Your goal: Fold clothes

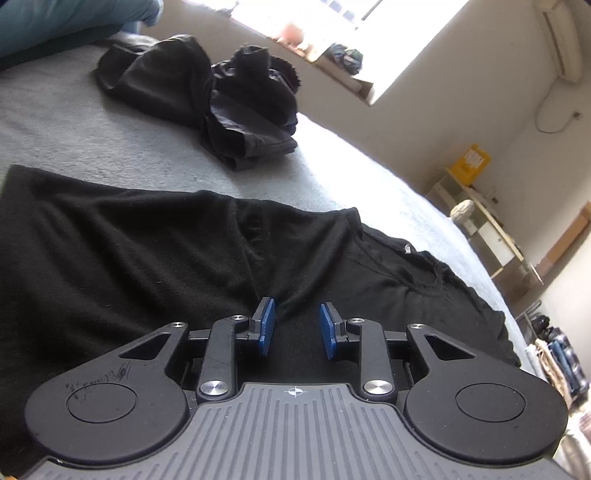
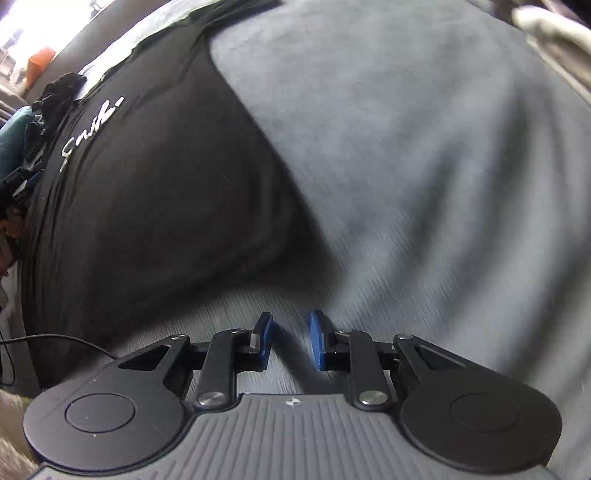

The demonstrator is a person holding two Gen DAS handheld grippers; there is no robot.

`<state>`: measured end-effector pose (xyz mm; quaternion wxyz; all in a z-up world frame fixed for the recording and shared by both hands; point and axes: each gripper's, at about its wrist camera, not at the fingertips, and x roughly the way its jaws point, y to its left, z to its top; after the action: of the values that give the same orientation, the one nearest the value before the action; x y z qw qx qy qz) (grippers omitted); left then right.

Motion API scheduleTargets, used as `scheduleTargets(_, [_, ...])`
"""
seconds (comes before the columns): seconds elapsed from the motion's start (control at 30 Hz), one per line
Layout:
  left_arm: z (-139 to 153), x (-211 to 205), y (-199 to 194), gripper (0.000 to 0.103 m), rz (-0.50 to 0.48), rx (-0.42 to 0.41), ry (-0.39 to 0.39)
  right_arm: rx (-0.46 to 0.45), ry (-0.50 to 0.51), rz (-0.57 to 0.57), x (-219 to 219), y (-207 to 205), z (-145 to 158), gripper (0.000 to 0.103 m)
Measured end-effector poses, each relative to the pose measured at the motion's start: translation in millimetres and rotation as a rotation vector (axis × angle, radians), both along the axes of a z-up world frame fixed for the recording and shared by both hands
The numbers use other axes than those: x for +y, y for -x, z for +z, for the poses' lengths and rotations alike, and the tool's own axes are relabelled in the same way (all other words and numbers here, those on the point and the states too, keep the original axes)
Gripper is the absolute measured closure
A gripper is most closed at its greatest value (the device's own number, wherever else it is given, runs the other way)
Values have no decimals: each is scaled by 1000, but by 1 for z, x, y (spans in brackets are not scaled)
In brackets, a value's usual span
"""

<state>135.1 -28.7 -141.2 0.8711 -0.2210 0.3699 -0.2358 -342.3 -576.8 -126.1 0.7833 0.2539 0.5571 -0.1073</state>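
Observation:
A black T-shirt (image 1: 147, 251) lies spread on the grey bed cover (image 1: 92, 122); its collar with a small white tag sits to the right in the left wrist view. My left gripper (image 1: 297, 325) is open, low over the shirt's middle, with nothing between its blue pads. In the right wrist view the same black shirt (image 2: 155, 199) shows white script lettering. My right gripper (image 2: 291, 334) is open and empty over bare grey cover (image 2: 424, 166), just off the shirt's lower edge. That view is motion-blurred.
A crumpled pile of black clothes (image 1: 207, 96) lies further back on the bed. A teal garment (image 1: 55, 22) is at the far left. The bed edge runs along the right, with shelves (image 1: 491, 229) and a bright window (image 1: 306, 18) beyond. A thin cable (image 2: 55, 339) lies at left.

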Motion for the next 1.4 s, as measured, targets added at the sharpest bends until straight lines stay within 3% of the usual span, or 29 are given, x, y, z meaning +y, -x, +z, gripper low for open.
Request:
scheduleTargets(0.17, [42,22,17,61,56,-66,-19,-23,140,9,11,12,38,79])
scheduleTargets(0.3, [68,45,18,55,123,-64,-87,-177,241,137,47,-34,73,79])
scheduleTargets(0.4, [74,68,11,53,187,-31,-114,-301,260,295,91,-86,91,79])
scheduleTargets(0.6, [58,110,-8,50,219,50,-150,-514,210,701,229,-192,105,73])
scheduleTargets(0.73, [37,135,-21,50,211,115,-92,-619,168,902,332,-255,91,66])
scheduleTargets(0.87, [20,146,-30,51,182,142,-59,-699,316,1087,422,-291,62,64])
scheduleTargets(1.0, [11,151,-36,57,159,132,-34,-759,503,1239,492,-313,30,64])
scheduleTargets(1.17, [6,146,-43,67,135,107,-59,-751,649,1351,531,-332,-3,64])
scheduleTargets(1.23, [4,142,-44,86,133,96,-81,-753,691,1376,539,-338,-14,65])
scheduleTargets(1.3, [2,138,-45,96,143,91,-105,-758,709,1366,544,-344,-17,66])
scheduleTargets(1.37, [1,135,-44,101,157,77,-113,-748,709,1327,546,-350,-17,83])
scheduleTargets(1.4, [2,132,-43,102,164,68,-123,-745,703,1305,546,-352,-16,98])
